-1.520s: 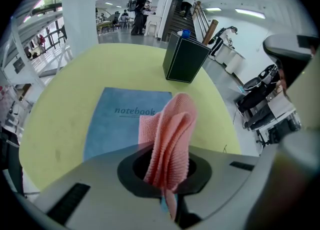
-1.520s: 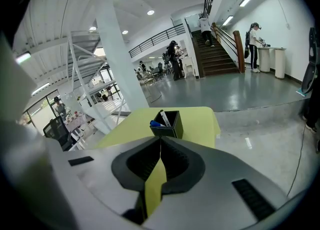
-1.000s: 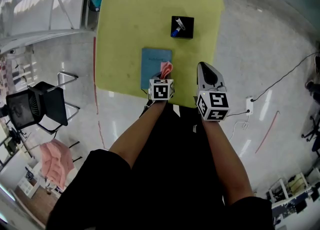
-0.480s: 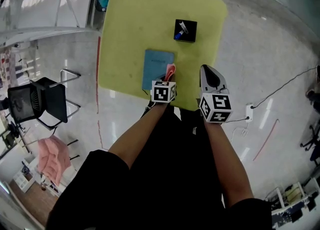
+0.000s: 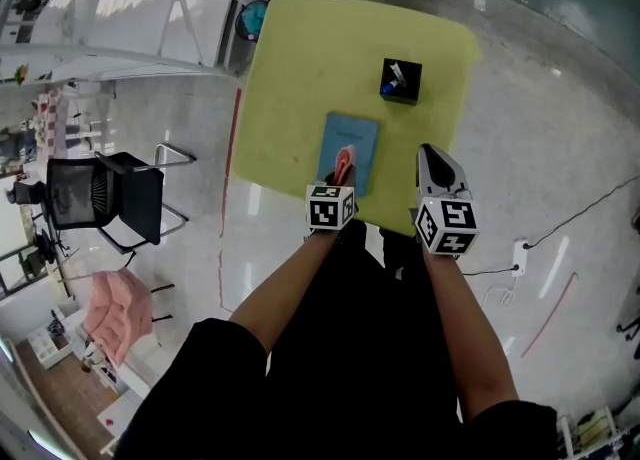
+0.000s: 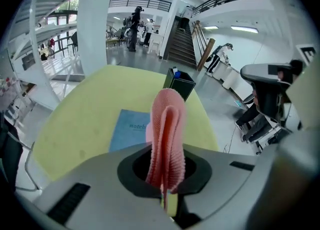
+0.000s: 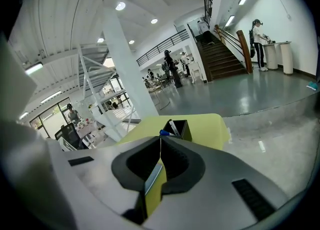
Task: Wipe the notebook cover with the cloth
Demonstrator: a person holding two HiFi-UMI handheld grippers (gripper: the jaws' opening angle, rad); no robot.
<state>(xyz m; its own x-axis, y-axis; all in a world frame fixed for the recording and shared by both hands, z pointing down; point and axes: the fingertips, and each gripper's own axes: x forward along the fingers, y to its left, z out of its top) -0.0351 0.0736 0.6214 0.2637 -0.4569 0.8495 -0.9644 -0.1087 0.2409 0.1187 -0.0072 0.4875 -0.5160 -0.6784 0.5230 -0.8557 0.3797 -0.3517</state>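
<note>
Notebook (image 6: 128, 131) right edge, title end hidden behind cloth (image 6: 167, 136). Box (image 5: 402, 83) contents too small to tell. Far people (image 6: 134, 23) tiny, indistinct.

Ahead of the left gripper (image 5: 339, 182), which pinches the cloth (image 5: 345, 162), the notebook (image 5: 352, 138) lies flat; bare table (image 5: 290, 88) opens to its left and beyond. Ahead of the right gripper (image 5: 433, 156), well apart, the pen box (image 5: 401, 80) stands as the only upright obstacle there.

Both arms (image 5: 290, 293) are held forward; left hand-held gripper (image 5: 340, 180) is clamped on cloth (image 6: 167, 134), right hand-held gripper (image 5: 433, 156) is closed, empty.
</note>
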